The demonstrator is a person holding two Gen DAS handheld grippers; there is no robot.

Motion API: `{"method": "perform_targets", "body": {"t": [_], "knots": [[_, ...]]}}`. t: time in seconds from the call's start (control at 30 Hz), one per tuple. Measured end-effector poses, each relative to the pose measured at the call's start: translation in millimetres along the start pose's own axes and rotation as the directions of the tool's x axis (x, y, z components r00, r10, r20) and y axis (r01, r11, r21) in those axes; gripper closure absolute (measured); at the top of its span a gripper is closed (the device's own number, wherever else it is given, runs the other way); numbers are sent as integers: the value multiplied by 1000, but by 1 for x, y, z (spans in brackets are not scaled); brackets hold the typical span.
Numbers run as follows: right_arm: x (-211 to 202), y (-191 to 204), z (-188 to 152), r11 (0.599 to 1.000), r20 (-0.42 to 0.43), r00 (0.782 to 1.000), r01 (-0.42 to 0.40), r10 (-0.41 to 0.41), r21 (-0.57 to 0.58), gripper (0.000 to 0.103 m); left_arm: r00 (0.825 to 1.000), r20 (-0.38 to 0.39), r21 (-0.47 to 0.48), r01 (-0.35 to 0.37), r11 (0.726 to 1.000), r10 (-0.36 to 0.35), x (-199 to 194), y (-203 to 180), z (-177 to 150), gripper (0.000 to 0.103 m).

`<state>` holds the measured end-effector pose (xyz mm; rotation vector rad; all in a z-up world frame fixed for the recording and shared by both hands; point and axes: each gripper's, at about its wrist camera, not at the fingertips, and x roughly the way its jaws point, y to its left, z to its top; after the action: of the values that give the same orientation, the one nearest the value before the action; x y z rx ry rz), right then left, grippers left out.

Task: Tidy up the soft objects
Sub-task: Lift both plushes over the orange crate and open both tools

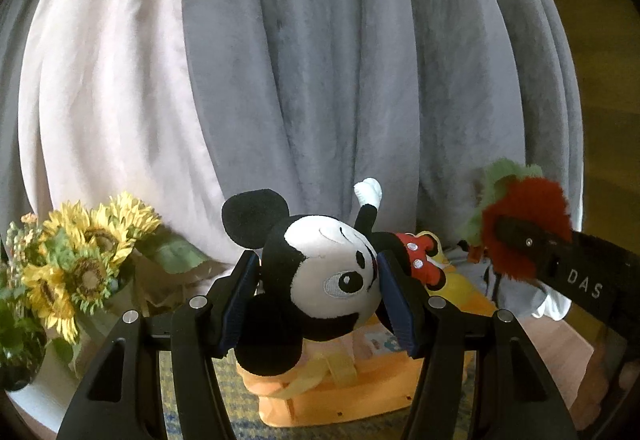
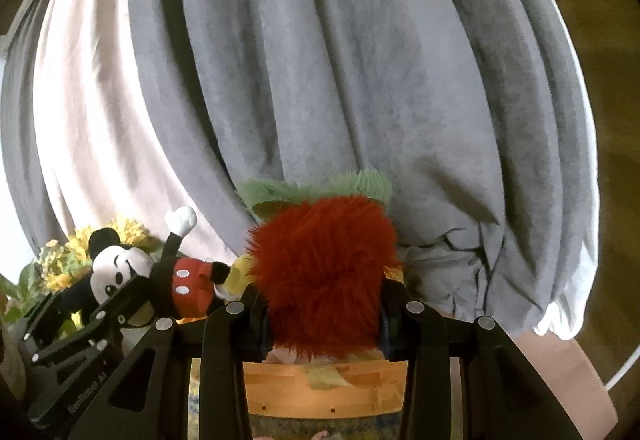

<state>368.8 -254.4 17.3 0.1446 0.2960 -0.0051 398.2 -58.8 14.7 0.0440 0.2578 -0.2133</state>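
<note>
My left gripper (image 1: pixel 320 300) is shut on the head of a Mickey Mouse plush (image 1: pixel 320 276), which lies sideways in the air above a wooden box (image 1: pixel 340 400). The plush also shows at left in the right wrist view (image 2: pixel 160 272). My right gripper (image 2: pixel 322 312) is shut on a red furry plush with green fringe (image 2: pixel 320 280), held above the same wooden box (image 2: pixel 320 392). In the left wrist view the red plush (image 1: pixel 524 228) and the right gripper (image 1: pixel 516 240) are at the right.
Grey and white curtains (image 1: pixel 320 60) hang right behind. A bunch of sunflowers (image 1: pixel 80 260) stands at left. The box holds yellow soft items (image 1: pixel 320 372) and sits on a patterned cloth (image 1: pixel 200 400). Grey and white cloth (image 2: pixel 460 272) lies at right.
</note>
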Motion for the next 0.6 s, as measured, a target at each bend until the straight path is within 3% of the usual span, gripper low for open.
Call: {"method": "perform_targets", "body": {"t": [0.33, 0.6], "knots": [[49, -2, 10, 1000, -45, 999, -1, 0, -19, 64, 999, -50, 35, -14, 999, 16, 47, 1, -1, 44], [91, -5, 7, 999, -130, 991, -21, 18, -26, 64, 990, -138, 49, 7, 999, 0, 87, 2, -11, 44]]}}
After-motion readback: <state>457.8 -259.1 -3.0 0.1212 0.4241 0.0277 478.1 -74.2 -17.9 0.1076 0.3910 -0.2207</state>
